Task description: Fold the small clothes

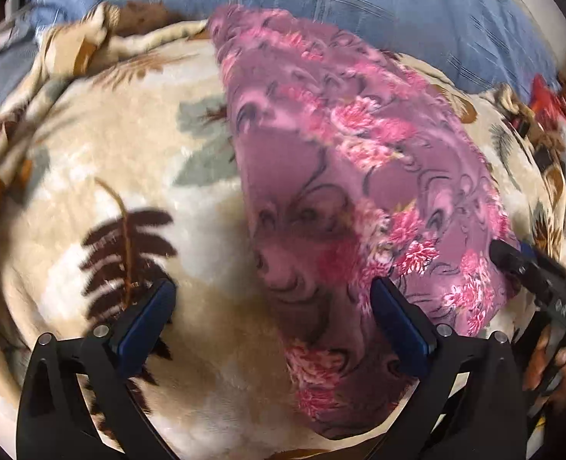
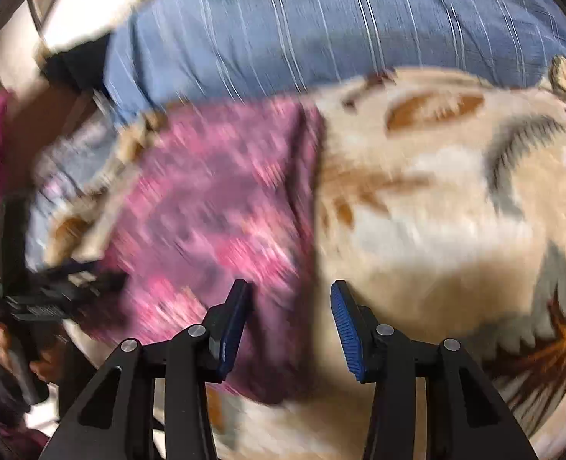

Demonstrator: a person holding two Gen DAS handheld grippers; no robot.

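A purple garment with a pink floral print point(image 1: 344, 176) lies spread flat on a cream fleece blanket with a leaf pattern point(image 1: 102, 161), which covers a bed; a blue striped pillow point(image 1: 321, 11) lies beyond the blanket's far edge; the left tool point(image 1: 273, 318) stands released at full width over the garment's near left edge, one blue pad above the bare blanket, the other above the cloth, nothing clamped between them; the right tool point(image 2: 288, 326) stands partly parted over the garment's near right edge, its pads clear of the fabric, gripping nothing; the right wrist view is heavily blurred; in the left wrist view the right tool's tip sits at the garment's right edge, with a hand point(image 1: 555, 368) behind it; red items at the far right are too blurred to identify.
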